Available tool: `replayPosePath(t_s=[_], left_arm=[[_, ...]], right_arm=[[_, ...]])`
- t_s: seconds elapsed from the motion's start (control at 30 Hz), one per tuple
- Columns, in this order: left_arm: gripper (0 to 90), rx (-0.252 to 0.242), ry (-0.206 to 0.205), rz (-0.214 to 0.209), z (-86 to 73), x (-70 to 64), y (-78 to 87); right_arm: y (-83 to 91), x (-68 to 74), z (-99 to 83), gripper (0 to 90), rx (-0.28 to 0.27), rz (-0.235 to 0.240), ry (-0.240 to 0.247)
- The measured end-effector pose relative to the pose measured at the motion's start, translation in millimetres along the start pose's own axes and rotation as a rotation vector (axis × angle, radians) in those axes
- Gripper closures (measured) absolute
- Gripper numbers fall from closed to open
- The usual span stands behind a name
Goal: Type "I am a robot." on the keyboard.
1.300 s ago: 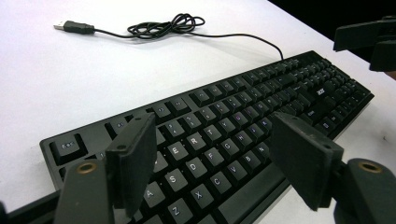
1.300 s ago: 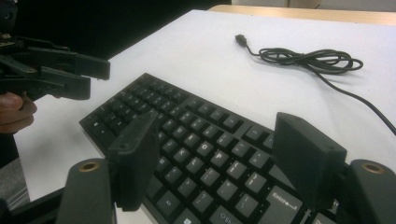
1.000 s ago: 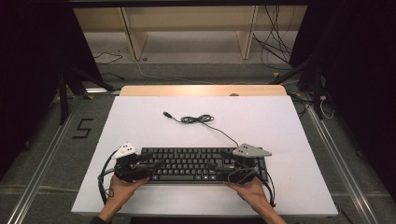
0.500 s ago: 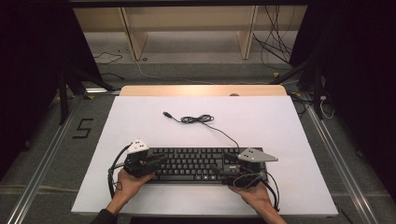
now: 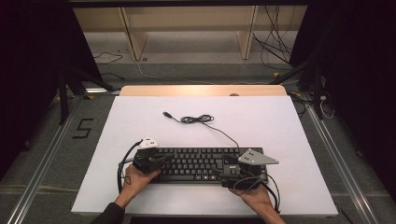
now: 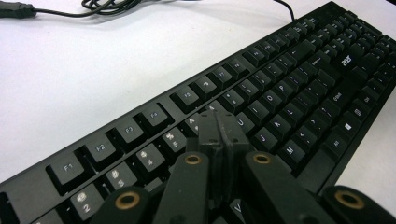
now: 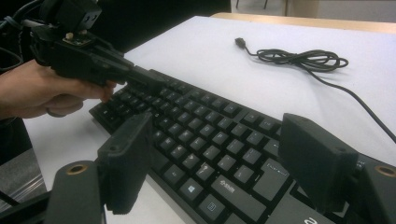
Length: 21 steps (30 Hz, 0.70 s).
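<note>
The keyboard (image 5: 201, 163) lay at the near edge of the white table (image 5: 280, 126), its cable (image 5: 198, 119) coiled beyond it. Over the last second the left gripper (image 5: 161, 159) had slid inward from the keyboard's left end, jaws pressed together over the keys. The right gripper (image 5: 223, 176), jaws spread wide, hovered over the keyboard's right end, so pressing keys looked underway.

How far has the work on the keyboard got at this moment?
Done: both grippers are at the keyboard. In hand: the left gripper, jaws shut, is over the number row; the right gripper is open above the right end. Left: the cable lies loose and unplugged.
</note>
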<state>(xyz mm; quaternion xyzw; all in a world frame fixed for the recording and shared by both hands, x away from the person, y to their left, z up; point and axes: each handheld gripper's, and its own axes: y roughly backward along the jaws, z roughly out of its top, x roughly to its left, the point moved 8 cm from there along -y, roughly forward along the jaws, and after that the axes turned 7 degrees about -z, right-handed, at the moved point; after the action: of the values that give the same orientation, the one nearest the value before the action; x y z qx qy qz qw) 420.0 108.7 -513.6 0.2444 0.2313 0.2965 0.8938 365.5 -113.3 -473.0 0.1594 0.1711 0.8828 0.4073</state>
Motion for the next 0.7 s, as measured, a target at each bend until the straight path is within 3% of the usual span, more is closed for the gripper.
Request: replayPosePath(t_s=[0.47, 0.7], left_arm=[[89.0, 0.077, -0.008, 0.026, -6.8, 4.9, -16.0], [89.3, 0.081, 0.005, 0.022, -9.6, 9.1, -17.8]], right_arm=[[3.0, 0.6, 0.1, 27.6, -0.005, 0.003, 0.000], [2.2, 1.3, -0.7, 27.7, 0.001, 0.004, 0.003]])
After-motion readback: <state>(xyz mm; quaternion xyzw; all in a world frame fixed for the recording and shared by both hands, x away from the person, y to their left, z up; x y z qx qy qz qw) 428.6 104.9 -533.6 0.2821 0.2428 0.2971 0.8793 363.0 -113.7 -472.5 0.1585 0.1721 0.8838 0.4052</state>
